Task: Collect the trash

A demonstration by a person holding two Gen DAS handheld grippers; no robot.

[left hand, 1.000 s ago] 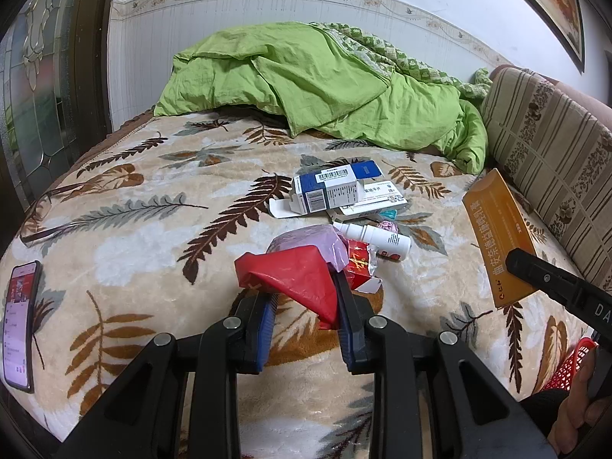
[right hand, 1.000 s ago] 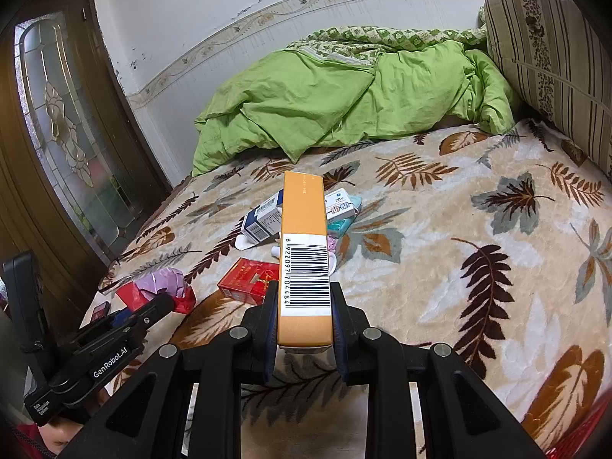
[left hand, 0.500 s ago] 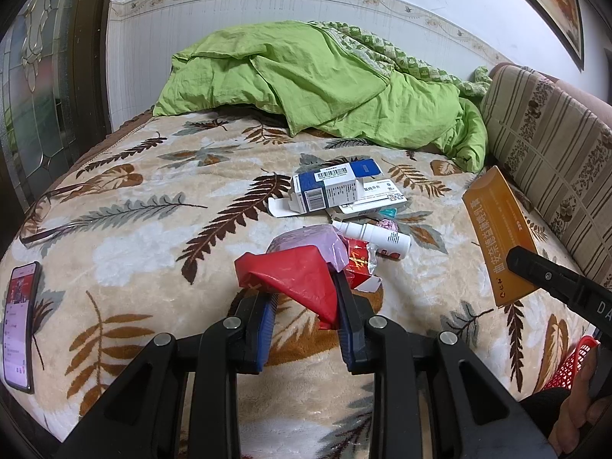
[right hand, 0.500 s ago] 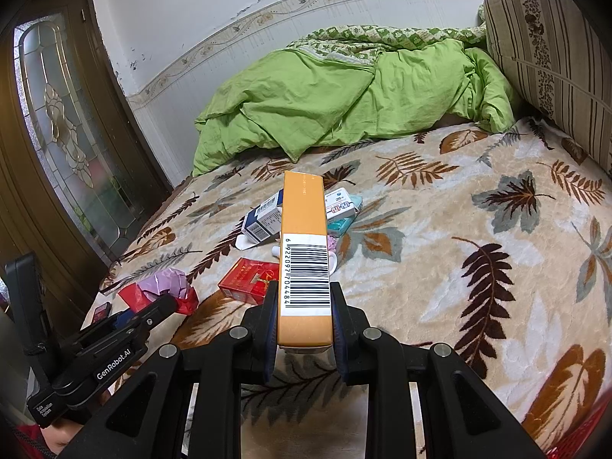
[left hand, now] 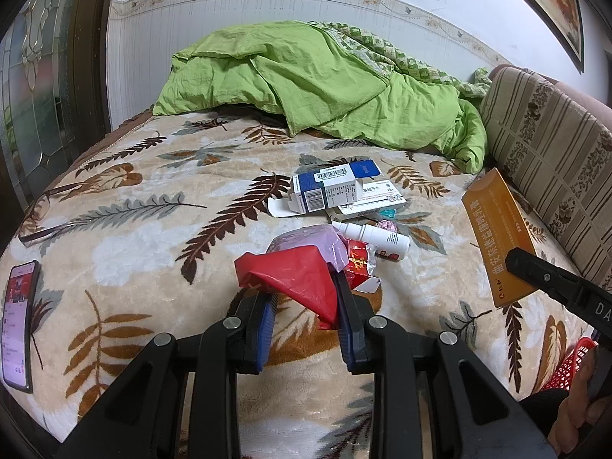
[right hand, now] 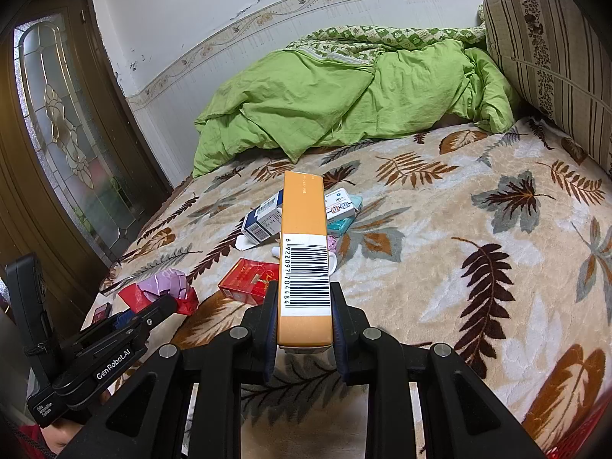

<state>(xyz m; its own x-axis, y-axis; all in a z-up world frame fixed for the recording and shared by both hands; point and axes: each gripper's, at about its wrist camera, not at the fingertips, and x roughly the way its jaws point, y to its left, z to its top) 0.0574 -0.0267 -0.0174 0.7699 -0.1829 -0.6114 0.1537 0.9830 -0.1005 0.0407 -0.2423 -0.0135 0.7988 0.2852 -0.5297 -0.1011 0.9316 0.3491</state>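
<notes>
Right gripper (right hand: 304, 317) clamping orange box (right hand: 305, 252), left gripper (left hand: 304, 308) pinching red bag (left hand: 294, 275)

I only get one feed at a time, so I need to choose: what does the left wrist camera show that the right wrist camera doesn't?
Only the left wrist view shows the phone at the bed's edge, the white bottle in full, and the red basket. Only the right wrist view shows the orange box's barcode and the glass door. Both show the orange box, red bag, blue and white box and green quilt.
</notes>
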